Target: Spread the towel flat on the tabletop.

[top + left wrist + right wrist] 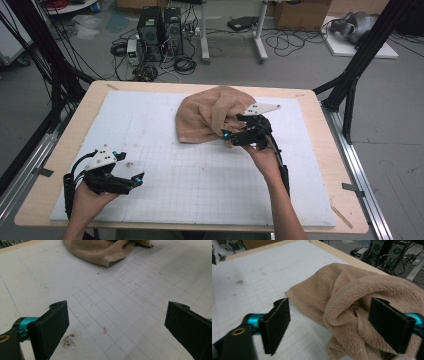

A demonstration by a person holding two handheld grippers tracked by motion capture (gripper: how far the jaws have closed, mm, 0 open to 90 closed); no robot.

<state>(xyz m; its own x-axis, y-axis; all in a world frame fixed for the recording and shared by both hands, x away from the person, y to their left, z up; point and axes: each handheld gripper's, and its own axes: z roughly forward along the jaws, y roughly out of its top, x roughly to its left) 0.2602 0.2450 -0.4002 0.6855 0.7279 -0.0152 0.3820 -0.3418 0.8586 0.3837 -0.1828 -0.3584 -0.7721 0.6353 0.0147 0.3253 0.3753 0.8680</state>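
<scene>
Reaching into the crumpled tan terry towel point(212, 115), right gripper point(332, 325) fingers spread wide to pinch a fold. Left gripper point(136, 179) waits apart, fingers open, empty.

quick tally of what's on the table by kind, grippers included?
Towel: 1, tan, crumpled
White grid mat: 1
Grippers: 2, left gripper, right gripper, both open
Total: 4
</scene>
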